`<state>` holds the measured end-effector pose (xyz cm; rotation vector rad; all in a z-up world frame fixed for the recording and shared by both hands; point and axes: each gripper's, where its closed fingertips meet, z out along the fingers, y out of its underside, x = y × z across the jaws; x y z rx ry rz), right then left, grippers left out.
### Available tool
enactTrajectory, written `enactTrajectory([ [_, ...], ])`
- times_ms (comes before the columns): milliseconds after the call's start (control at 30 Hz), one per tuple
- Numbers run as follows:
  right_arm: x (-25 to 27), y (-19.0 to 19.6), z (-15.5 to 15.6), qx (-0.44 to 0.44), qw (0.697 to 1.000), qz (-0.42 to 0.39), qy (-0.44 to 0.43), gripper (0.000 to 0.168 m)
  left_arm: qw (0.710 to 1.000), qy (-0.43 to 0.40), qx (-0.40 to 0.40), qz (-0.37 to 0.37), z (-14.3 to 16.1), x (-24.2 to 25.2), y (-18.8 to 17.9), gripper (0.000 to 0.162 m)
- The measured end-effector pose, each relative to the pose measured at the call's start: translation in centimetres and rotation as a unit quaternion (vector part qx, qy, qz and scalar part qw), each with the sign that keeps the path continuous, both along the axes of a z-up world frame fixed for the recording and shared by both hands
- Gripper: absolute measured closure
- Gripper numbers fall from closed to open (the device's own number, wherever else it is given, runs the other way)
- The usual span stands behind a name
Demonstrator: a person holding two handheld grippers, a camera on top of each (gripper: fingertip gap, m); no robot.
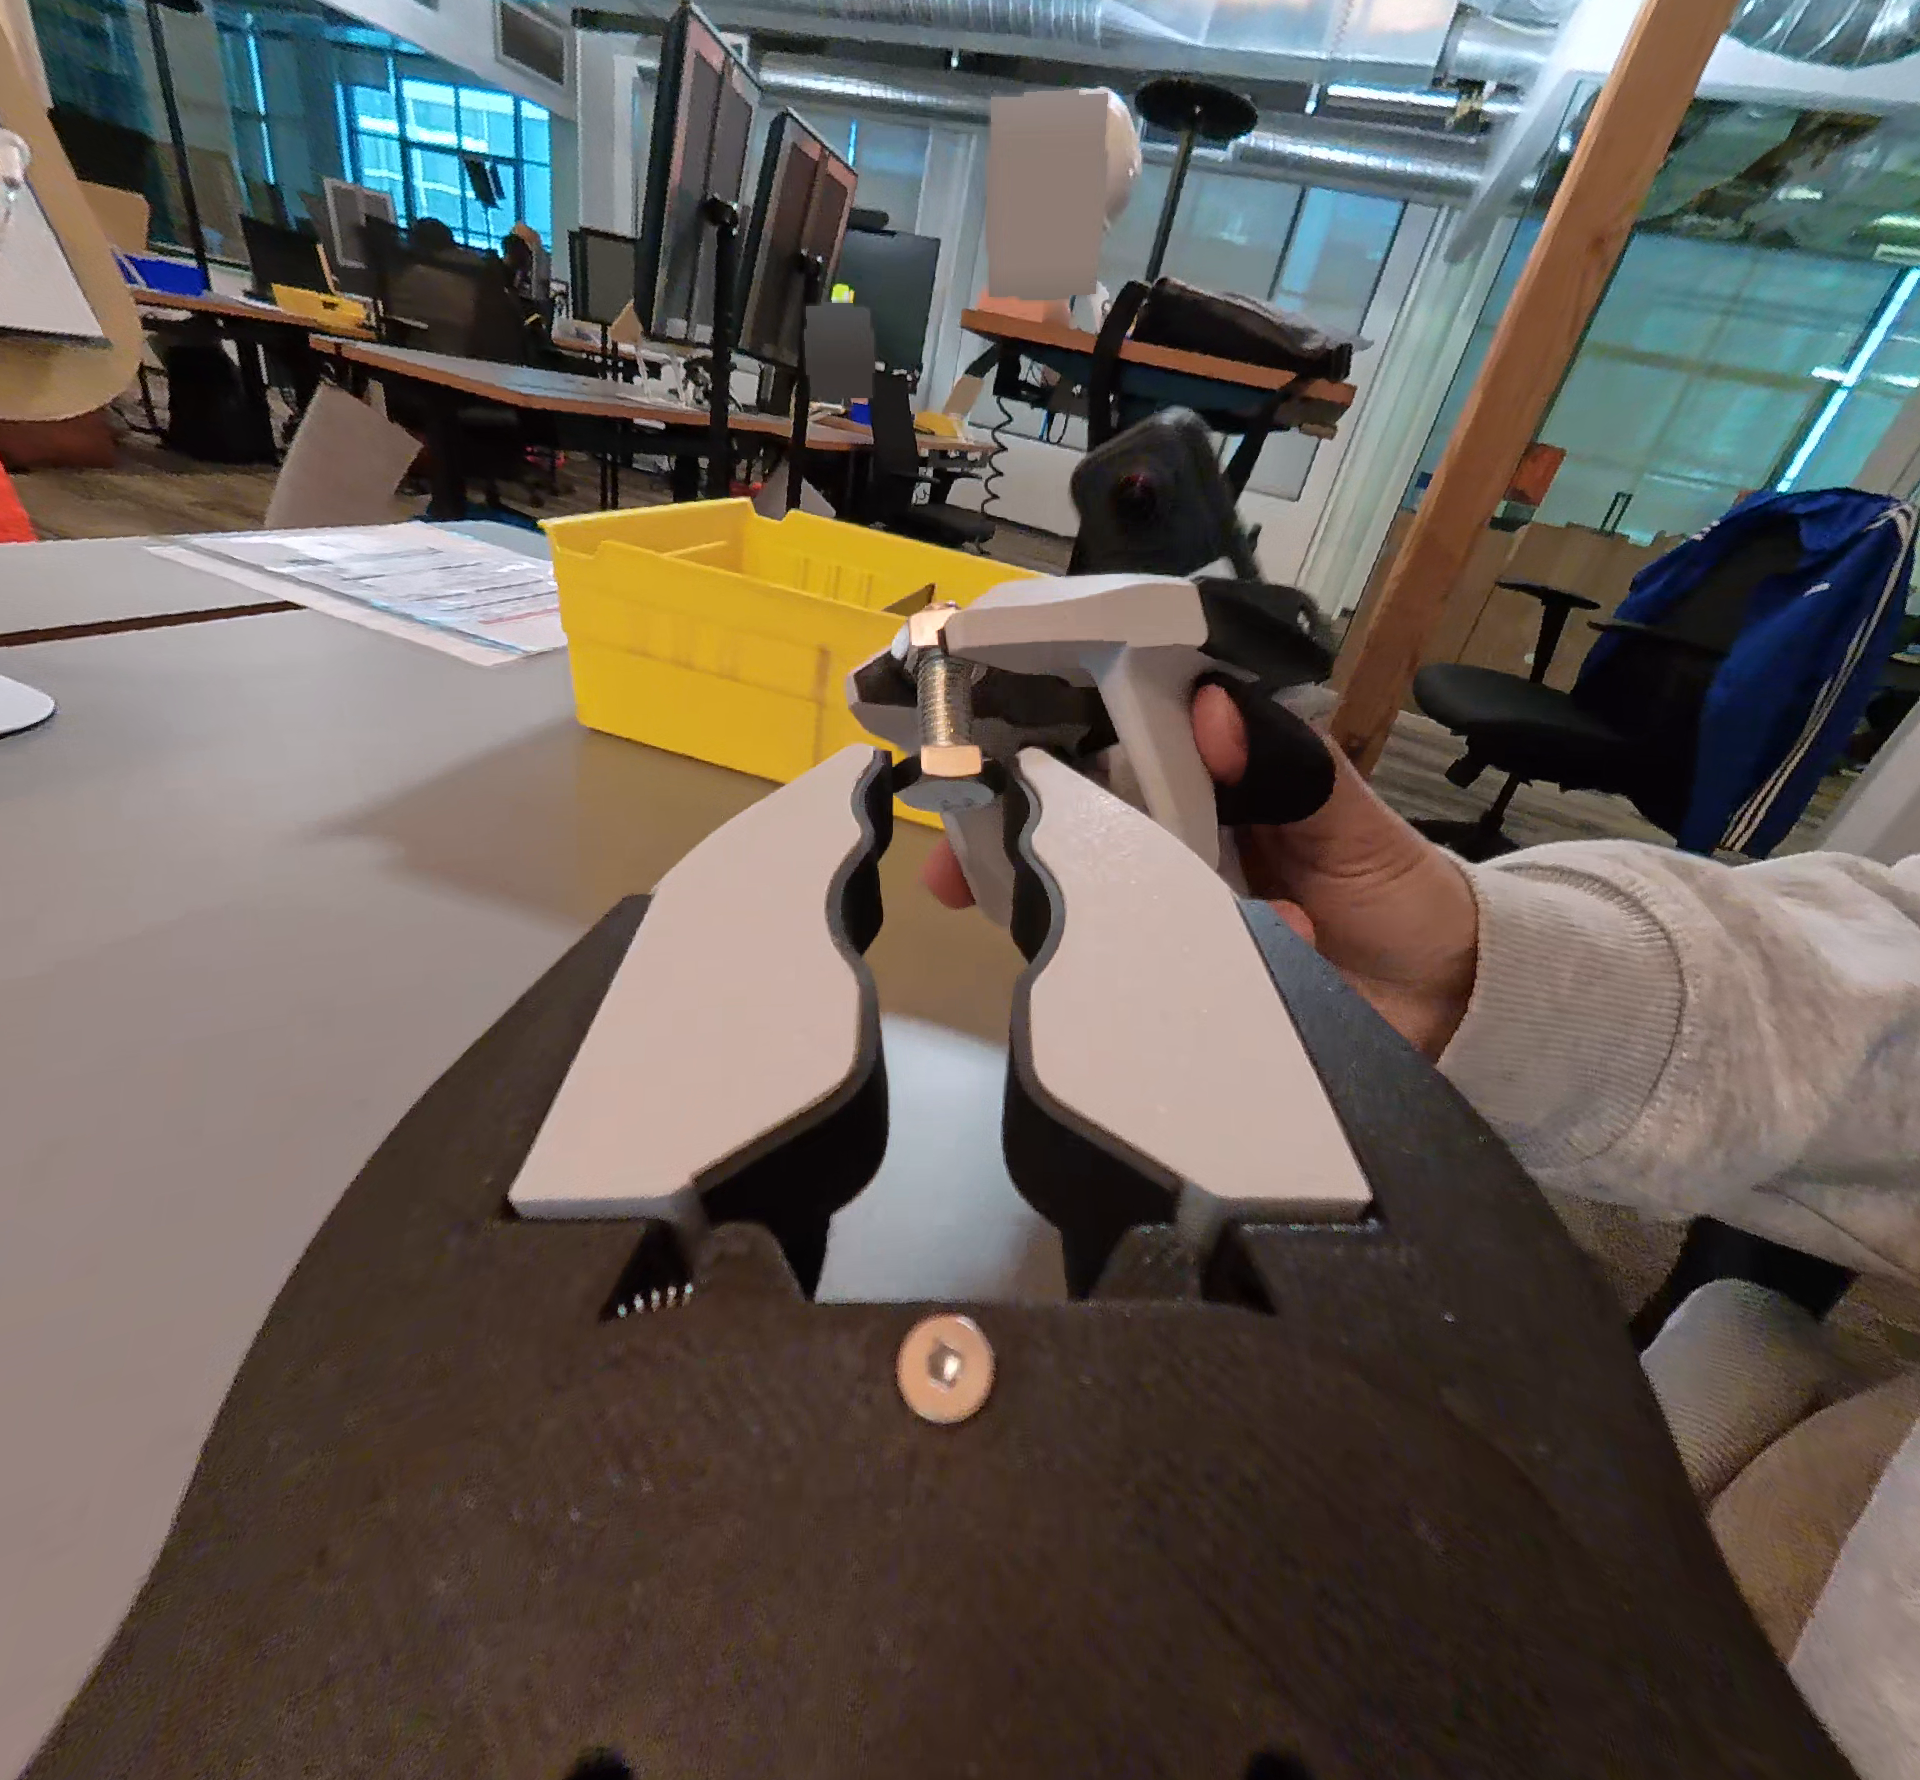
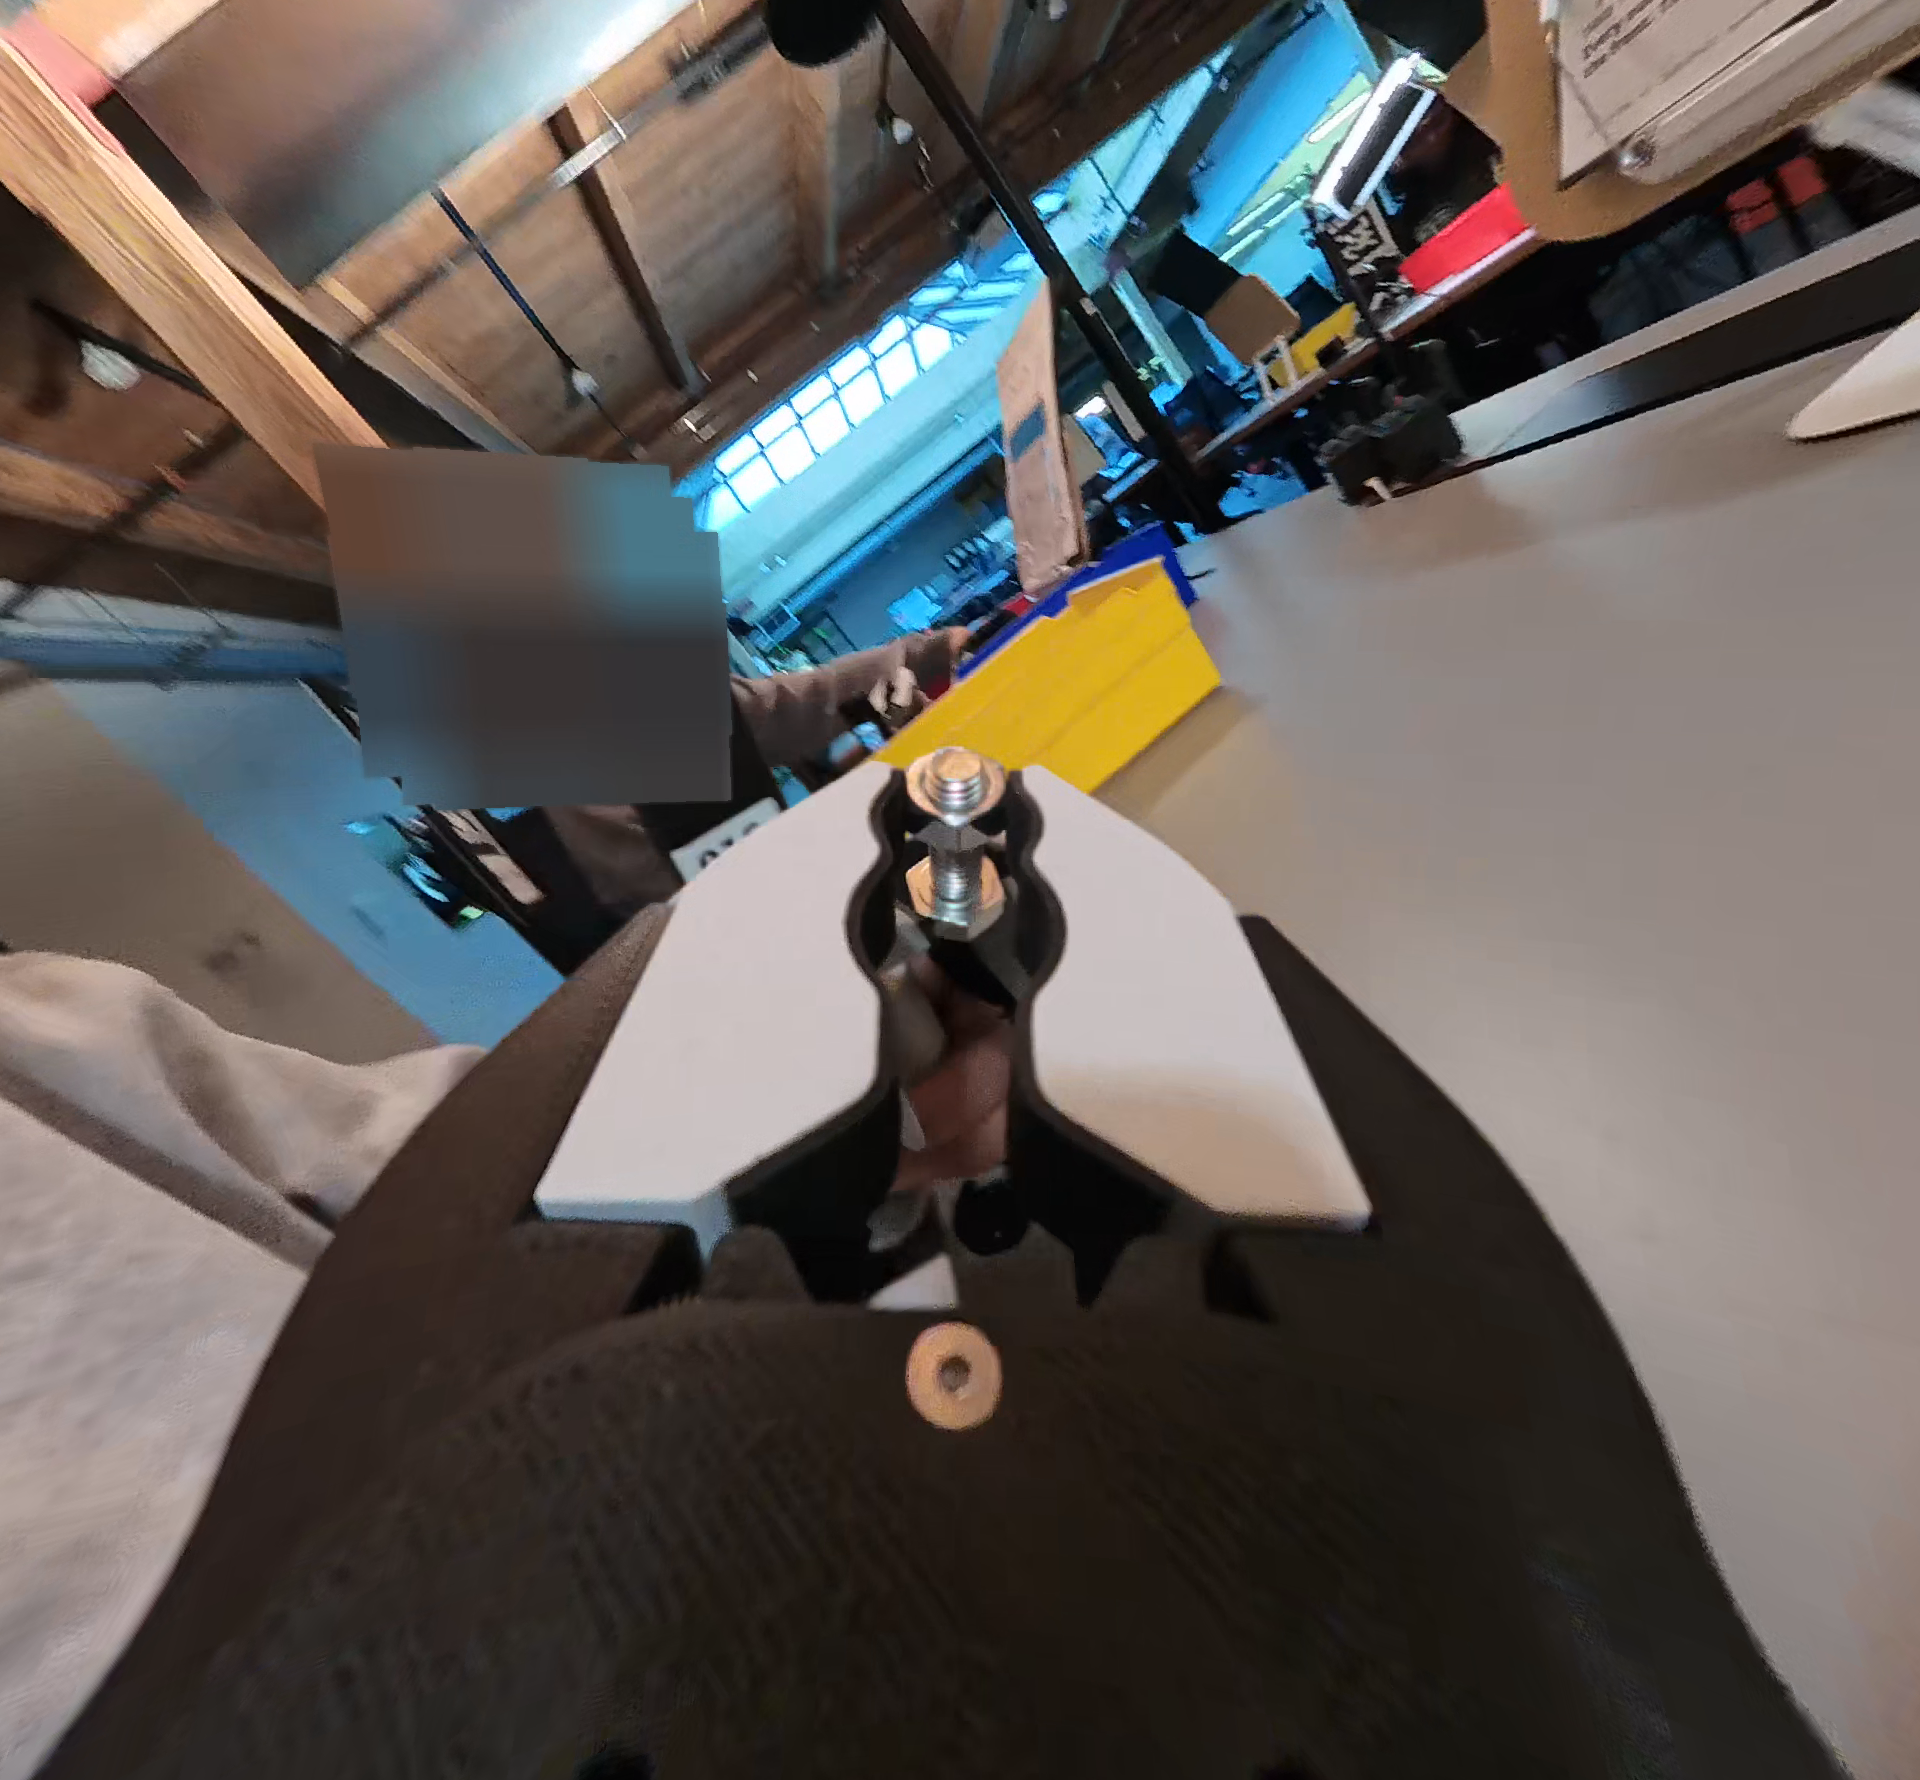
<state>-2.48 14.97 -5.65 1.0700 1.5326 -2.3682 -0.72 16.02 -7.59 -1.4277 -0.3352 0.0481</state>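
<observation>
A silver bolt stands upright in the air above the grey table. My left gripper is shut on its lower end, where a hex nut sits on a washer-like flange. My right gripper, held by a hand, comes in from the right and is shut on a second nut at the bolt's upper end. In the right wrist view my right gripper clamps that end. The bolt's thread and the lower nut show between its fingers.
A yellow bin stands on the table just behind the grippers; it also shows in the right wrist view with a blue bin behind it. A printed sheet lies far left. A wooden post rises at right. The tips of both grippers are at nearly the same place.
</observation>
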Motion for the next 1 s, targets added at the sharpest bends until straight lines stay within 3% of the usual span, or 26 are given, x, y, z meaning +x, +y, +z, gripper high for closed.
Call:
enactTrajectory([
  [100, 0.2, 0.0, -0.5, 0.073, 0.997, -0.01, 0.035, 0.15, 0.999, -0.004, -0.032, -0.002, -1.3, -0.2, 0.2, 0.129],
  [300, 3.5, 0.4, -2.4, 0.232, 0.961, 0.048, 0.142, 0.15, 0.988, -0.017, -0.092, -0.127, -3.5, 2.6, 1.0, 0.123],
  [500, 5.6, -1.5, -3.4, 0.261, 0.943, 0.111, 0.176, 0.15, 0.968, -0.051, -0.088, -0.228, -3.7, 5.2, 0.7, 0.124],
  [633, 5.8, -1.9, -3.4, 0.261, 0.942, 0.117, 0.177, 0.15, 0.967, -0.038, -0.078, -0.239, -3.4, 5.7, 0.4, 0.134],
  [1000, 5.6, -1.1, -2.1, 0.219, 0.955, 0.108, 0.168, 0.15, 0.968, -0.036, -0.072, -0.236, -3.2, 5.3, 0.0, 0.132],
])
